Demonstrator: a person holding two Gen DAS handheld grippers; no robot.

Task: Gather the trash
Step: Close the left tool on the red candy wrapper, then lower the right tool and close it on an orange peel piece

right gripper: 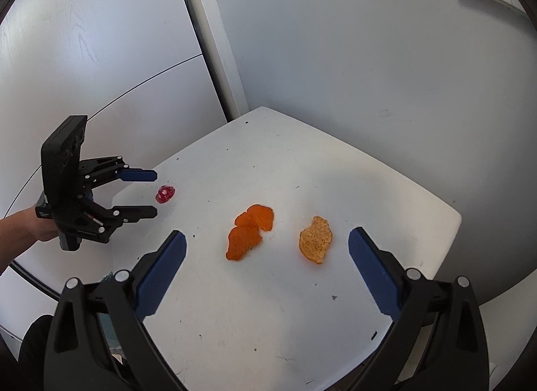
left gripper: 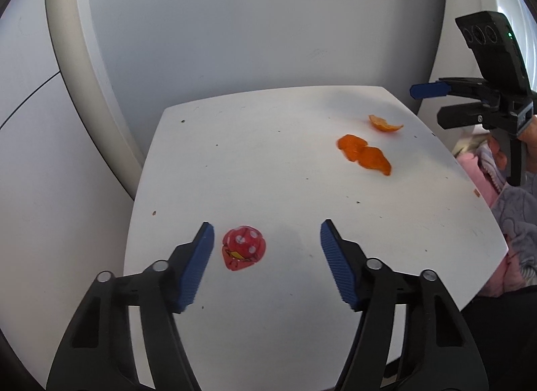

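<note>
1. Your left gripper is spread, pads clear of the red wrapper, which lies on the white table between the jaws, just beside the left pad.
2. Your right gripper is spread wide, holding nothing.
3. The big orange peel and small peel lie on the table between its fingers.

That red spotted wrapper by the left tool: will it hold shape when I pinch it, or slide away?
The red wrapper looks crumpled and thin, so it will probably crush flat. It seems very light and may skid on the smooth white table. It is unlikely to roll.
</note>
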